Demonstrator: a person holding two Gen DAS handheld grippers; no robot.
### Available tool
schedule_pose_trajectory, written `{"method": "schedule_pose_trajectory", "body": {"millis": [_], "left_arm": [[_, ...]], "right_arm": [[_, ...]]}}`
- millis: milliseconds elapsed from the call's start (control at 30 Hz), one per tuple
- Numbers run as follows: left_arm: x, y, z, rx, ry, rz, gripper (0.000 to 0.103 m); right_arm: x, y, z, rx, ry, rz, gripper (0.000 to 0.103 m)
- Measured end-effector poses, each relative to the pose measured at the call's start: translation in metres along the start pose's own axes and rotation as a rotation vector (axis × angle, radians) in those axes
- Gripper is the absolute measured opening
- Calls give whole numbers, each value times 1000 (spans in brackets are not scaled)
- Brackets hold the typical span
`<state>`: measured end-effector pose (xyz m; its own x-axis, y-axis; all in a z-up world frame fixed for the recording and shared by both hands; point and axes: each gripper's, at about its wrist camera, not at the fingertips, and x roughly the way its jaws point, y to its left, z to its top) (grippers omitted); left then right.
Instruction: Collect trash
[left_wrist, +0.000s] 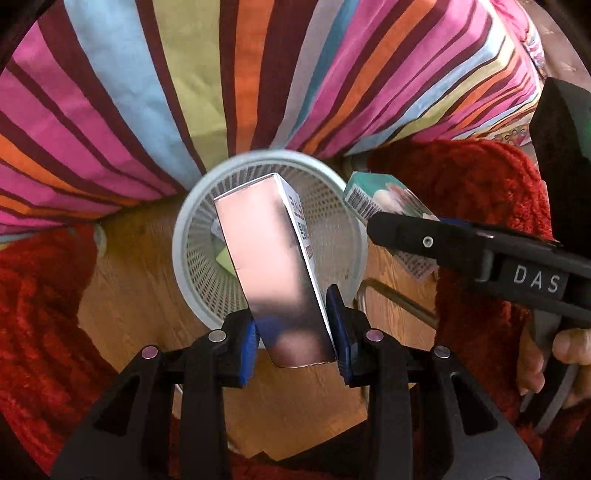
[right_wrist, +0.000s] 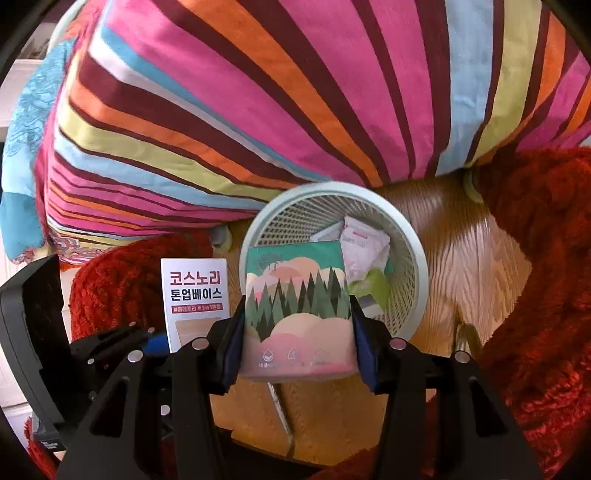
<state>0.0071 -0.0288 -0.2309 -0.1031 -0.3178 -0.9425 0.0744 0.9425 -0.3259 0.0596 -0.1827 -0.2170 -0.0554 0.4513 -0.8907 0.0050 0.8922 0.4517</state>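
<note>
Both sets of jaws are clamped: the left gripper (left_wrist: 295, 332) pinches a shiny box (left_wrist: 273, 266), tilted over the mesh wastebasket (left_wrist: 184, 254), and the right gripper (right_wrist: 297, 347) grips a forest-print tissue pack (right_wrist: 299, 314) at the basket's near rim. Wrappers (right_wrist: 364, 251) lie inside the basket. A striped duvet (right_wrist: 295, 92) overhangs its far rim, and red shaggy rugs (right_wrist: 535, 277) flank it on the wood floor (right_wrist: 461, 240).

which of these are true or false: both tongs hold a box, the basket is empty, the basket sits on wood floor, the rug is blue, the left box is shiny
1. Both tongs hold a box: true. The left tongs grip the shiny box; the right tongs grip the forest-print box.
2. The basket is empty: false, it already holds packets.
3. The basket sits on the wood floor: true.
4. The rug is blue: false, it is red.
5. The left box is shiny: true.
</note>
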Motion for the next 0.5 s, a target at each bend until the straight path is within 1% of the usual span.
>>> {"method": "schedule_pose_trajectory", "body": {"millis": [133,300,500], "left_arm": [[13,4,0,-23,47,-11,34],[20,10,4,-49,83,-19,34],[31,12,9,-64,122,-7,34]], "right_arm": [[10,-4,2,35,39,6,48],[22,-9,6,75,74,16,48],[33,-11,9,96,121,17,48]]}}
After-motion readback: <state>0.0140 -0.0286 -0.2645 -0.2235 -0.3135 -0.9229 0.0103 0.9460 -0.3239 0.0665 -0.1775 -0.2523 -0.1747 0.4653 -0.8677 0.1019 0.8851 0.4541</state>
